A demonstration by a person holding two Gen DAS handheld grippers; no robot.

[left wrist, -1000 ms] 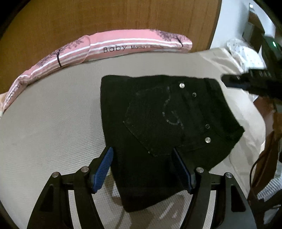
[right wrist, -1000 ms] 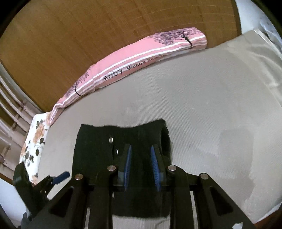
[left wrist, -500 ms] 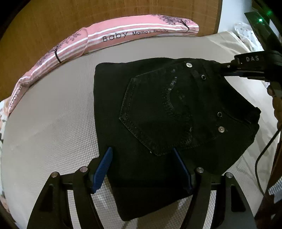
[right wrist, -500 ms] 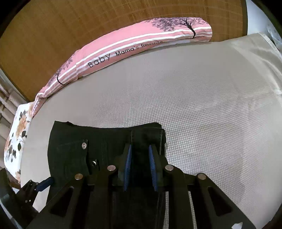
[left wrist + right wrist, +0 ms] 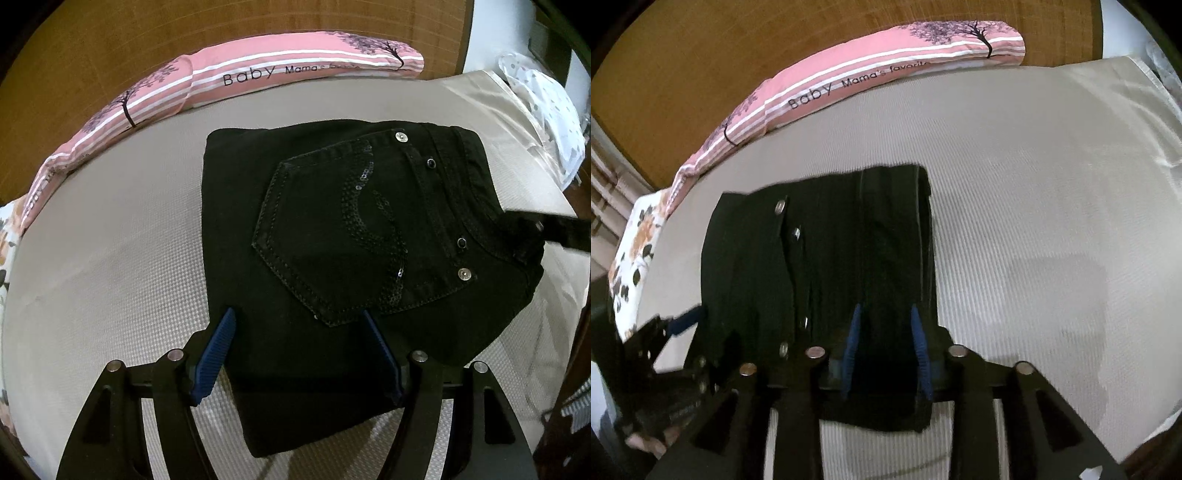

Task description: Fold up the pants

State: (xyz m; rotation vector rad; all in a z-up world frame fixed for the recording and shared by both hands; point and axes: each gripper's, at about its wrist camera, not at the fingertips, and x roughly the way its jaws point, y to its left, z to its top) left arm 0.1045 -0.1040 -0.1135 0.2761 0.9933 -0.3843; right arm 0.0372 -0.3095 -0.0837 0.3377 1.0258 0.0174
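Wide bare mattress (image 5: 1034, 206) lies right of the folded pants (image 5: 827, 258), free for a claw to pass. At the far edge the pink pillow (image 5: 288, 70) lies against the wooden headboard (image 5: 184, 26), blocking that way.

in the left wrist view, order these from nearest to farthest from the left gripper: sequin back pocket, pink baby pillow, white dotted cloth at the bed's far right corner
1. Sequin back pocket: just ahead of the left gripper, on the folded black pants.
2. and 3. Pink baby pillow, along the headboard at the far left and centre, and white dotted cloth, off the bed's far right corner: both well beyond the pants, too close to call.
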